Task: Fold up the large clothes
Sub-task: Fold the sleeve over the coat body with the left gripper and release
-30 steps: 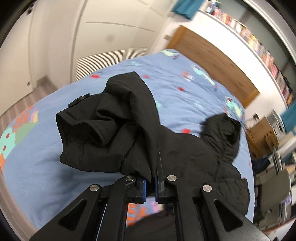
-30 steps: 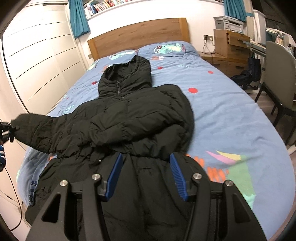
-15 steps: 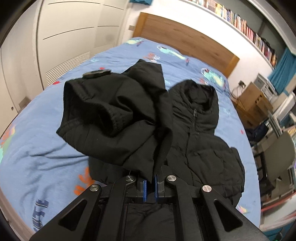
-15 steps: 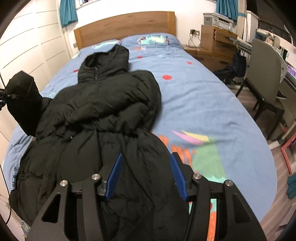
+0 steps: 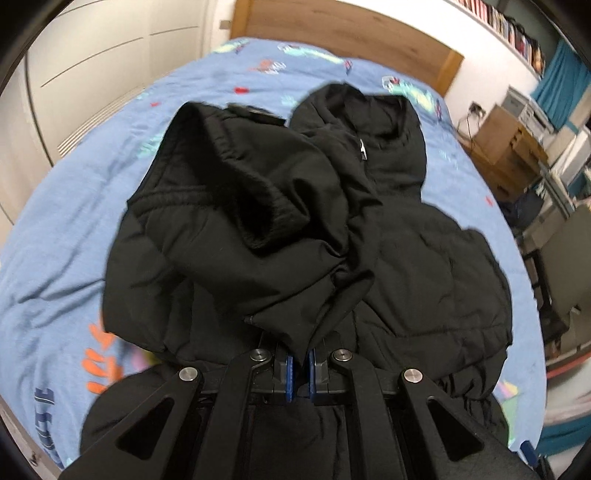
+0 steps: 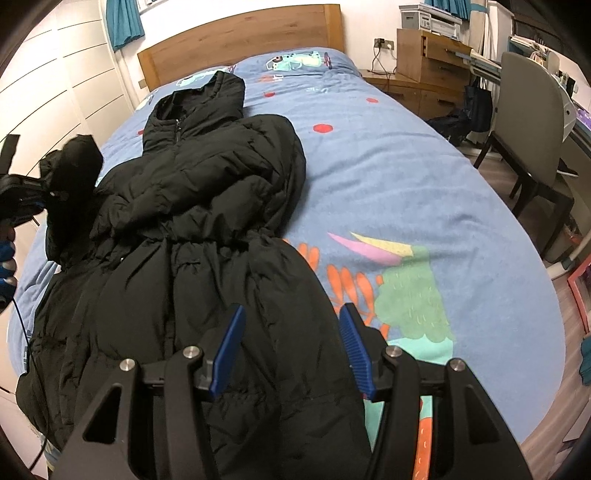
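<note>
My left gripper (image 5: 300,363) is pinched tight on the cuff end of the black puffer coat's sleeve (image 5: 236,225), its blue pads nearly meeting with a fold of cloth between them. The sleeve hangs bunched in front of my lens, the ribbed inner cuff gaping open, raised above the coat's chest. My right gripper (image 6: 291,347) stands wide apart with nothing between its blue ribbed fingers (image 6: 229,345), hovering over the lower skirt of the long black quilted hooded coat (image 6: 207,229).

The coat lies face up on the blue bedspread with cartoon prints (image 6: 424,192), toward its left side, hem nearest me and hood (image 6: 207,98) pointing at the wooden headboard (image 6: 240,35). It is puffy and creased, gathered at an elastic waist, zipped up the front. The other sleeve lies folded across the chest. At the left edge of the right view, the lifted sleeve shows as a dark bundle held up beside the coat's shoulder.

Beyond the bed stand a grey chair (image 6: 532,122) and a wooden dresser (image 6: 424,55).
</note>
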`<move>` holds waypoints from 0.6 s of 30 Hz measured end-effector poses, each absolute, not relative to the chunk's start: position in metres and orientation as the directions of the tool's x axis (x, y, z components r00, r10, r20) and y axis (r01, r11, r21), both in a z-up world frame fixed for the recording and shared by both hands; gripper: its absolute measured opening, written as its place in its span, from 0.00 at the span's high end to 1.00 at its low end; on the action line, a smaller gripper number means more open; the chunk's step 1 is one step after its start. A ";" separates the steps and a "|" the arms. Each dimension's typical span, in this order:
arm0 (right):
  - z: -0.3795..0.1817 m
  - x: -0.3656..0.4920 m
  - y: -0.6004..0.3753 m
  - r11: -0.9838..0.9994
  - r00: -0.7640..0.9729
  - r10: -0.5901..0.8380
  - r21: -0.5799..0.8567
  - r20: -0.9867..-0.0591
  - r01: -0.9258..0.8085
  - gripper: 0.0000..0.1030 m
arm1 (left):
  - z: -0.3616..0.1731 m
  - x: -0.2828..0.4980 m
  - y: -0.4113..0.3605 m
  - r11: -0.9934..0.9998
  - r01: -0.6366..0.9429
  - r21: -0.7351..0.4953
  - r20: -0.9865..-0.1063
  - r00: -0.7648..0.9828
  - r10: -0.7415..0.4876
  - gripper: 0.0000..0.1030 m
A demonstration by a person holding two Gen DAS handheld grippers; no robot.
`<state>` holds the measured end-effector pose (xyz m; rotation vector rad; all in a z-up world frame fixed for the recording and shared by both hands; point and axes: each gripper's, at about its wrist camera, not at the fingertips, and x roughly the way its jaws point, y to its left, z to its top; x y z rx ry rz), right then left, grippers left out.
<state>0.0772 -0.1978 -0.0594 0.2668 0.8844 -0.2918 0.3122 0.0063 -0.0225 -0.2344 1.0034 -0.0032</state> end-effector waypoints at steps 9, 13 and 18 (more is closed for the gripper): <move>-0.069 0.076 -0.209 0.921 0.587 -0.134 0.118 -0.799 0.372 0.50 | -0.051 0.313 -0.041 0.995 -0.013 -0.104 -0.868 0.490 -0.084 0.92; -0.067 0.074 -0.210 0.919 0.587 -0.140 0.117 -0.797 0.378 0.50 | -0.053 0.306 -0.052 0.997 0.027 -0.075 -0.867 0.492 -0.078 0.80; -0.061 0.069 -0.208 0.918 0.593 -0.147 0.113 -0.792 0.380 0.50 | -0.047 0.294 -0.055 0.997 0.045 -0.067 -0.859 0.505 -0.081 0.59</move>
